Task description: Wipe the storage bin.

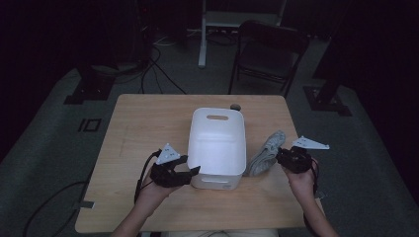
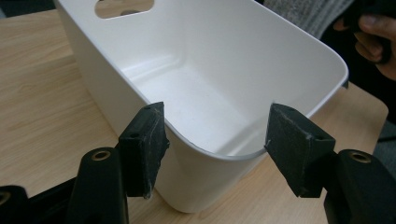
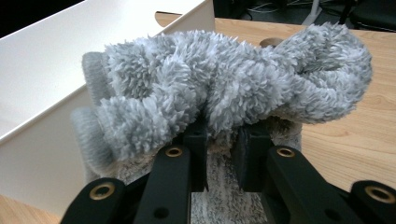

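My right gripper [image 3: 219, 154] grasps the grey towel [image 3: 233, 88]; my left gripper [image 2: 215, 144], released, brackets the empty bin [image 2: 210, 70] at centre frame; loading remains.

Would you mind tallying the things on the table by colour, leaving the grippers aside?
White: 1, the plastic bin
Grey, fuzzy: 1, the bunched cloth beside the bin, pinched in the right gripper
Dark: 1, a small round object at the far edge, too small to identify
Total: 3

Wooden table [image 1: 143, 128] under white bin [image 1: 217, 148], grey cloth [image 1: 267, 153]
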Motion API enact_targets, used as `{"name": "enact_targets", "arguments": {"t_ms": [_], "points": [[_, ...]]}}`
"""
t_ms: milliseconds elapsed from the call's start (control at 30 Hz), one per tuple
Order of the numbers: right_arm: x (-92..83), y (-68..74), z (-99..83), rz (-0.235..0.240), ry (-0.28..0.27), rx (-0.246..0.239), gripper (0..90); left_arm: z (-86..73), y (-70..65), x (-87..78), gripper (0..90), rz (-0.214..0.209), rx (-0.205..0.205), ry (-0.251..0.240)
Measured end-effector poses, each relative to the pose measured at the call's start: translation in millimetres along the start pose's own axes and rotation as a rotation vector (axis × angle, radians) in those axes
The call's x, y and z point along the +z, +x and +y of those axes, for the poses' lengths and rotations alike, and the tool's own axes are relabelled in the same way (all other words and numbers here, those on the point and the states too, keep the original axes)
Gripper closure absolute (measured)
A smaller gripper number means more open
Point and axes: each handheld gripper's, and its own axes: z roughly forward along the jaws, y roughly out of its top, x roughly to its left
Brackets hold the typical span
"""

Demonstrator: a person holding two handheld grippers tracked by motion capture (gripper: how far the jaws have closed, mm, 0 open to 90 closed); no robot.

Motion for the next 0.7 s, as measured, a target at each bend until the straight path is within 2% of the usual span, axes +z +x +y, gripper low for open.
{"name": "enact_targets", "arguments": {"t_ms": [167,200,300,333,367,400,433,467,500,533,600,633,700], "points": [[-1.7,-1.2,0.3,-0.002,-0.005,0.0,77.5,7.9,7.6,-2.1,37.7,-0.011,0.004,-0.024],[-3.1,-1.6,0.1,-0.001,-0.006,0.001,77.5,13.8,12.5,-1.8,35.9,-0.006,0.024,-0.04],[-4.3,-2.2,-0.7,0.001,-0.007,0.006,77.5,20.4,19.9,0.4,35.9,-0.006,0.041,-0.058],[-5.3,-2.2,-1.0,0.002,-0.006,0.003,77.5,27.8,28.5,4.7,35.8,-0.002,0.056,-0.067],[-5.3,-2.2,-1.0,0.002,-0.006,0.003,77.5,27.8,28.5,4.7,35.9,-0.002,0.056,-0.067],[-6.4,-2.4,-1.2,0.007,-0.009,0.007,77.5,34.6,38.8,10.1,35.9,-0.007,0.061,-0.082],[-6.4,-2.4,-1.2,0.007,-0.009,0.007,77.5,34.6,38.8,10.1,35.9,-0.007,0.061,-0.082],[-7.7,-2.0,-1.1,0.01,-0.015,0.009,77.5,40.5,47.3,15.4,36.0,-0.01,0.084,-0.105],[-7.7,-2.0,-1.1,0.01,-0.015,0.009,77.5,40.5,47.3,15.4,36.0,-0.01,0.084,-0.105],[-9.1,-1.7,-1.1,0.013,-0.017,0.006,77.5,46.1,55.1,22.0,36.1,-0.002,0.104,-0.112],[-9.3,-1.5,-1.1,0.014,-0.019,0.006,77.5,46.1,55.1,22.0,36.1,-0.002,0.104,-0.112],[-9.8,-1.4,-1.3,0.015,-0.018,0.006,77.5,54.0,69.7,33.9,36.2,-0.001,0.119,-0.118],[-10.3,-1.0,-1.5,0.019,-0.018,0.005,77.5,57.6,78.7,39.6,36.2,0.016,0.114,-0.125]]}}
